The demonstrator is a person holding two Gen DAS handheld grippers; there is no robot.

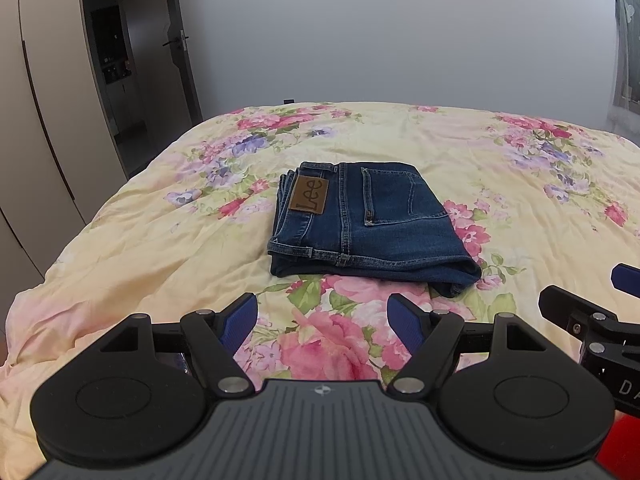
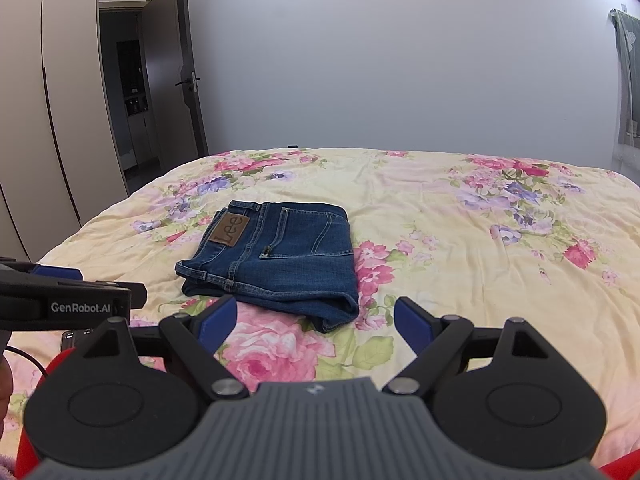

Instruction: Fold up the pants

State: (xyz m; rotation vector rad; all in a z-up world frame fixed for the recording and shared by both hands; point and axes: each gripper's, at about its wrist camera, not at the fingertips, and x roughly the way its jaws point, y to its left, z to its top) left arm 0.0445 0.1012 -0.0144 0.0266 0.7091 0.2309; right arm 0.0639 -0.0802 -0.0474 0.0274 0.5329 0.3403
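Observation:
Dark blue jeans [image 1: 368, 224] lie folded into a compact rectangle on the floral bedspread [image 1: 160, 240], back pocket and brown Lee patch facing up. They also show in the right wrist view [image 2: 276, 260]. My left gripper [image 1: 322, 322] is open and empty, held above the bed a little in front of the jeans' near edge. My right gripper [image 2: 316, 322] is open and empty, also just short of the jeans' near right corner. Neither gripper touches the jeans.
The bed fills the view, with a grey wall [image 1: 380, 32] behind it. Wardrobe doors [image 1: 36, 120] and an open doorway [image 1: 116, 64] stand at the left. A curtain [image 1: 626, 52] hangs at the far right. The left gripper's body [image 2: 60, 300] shows beside the right one.

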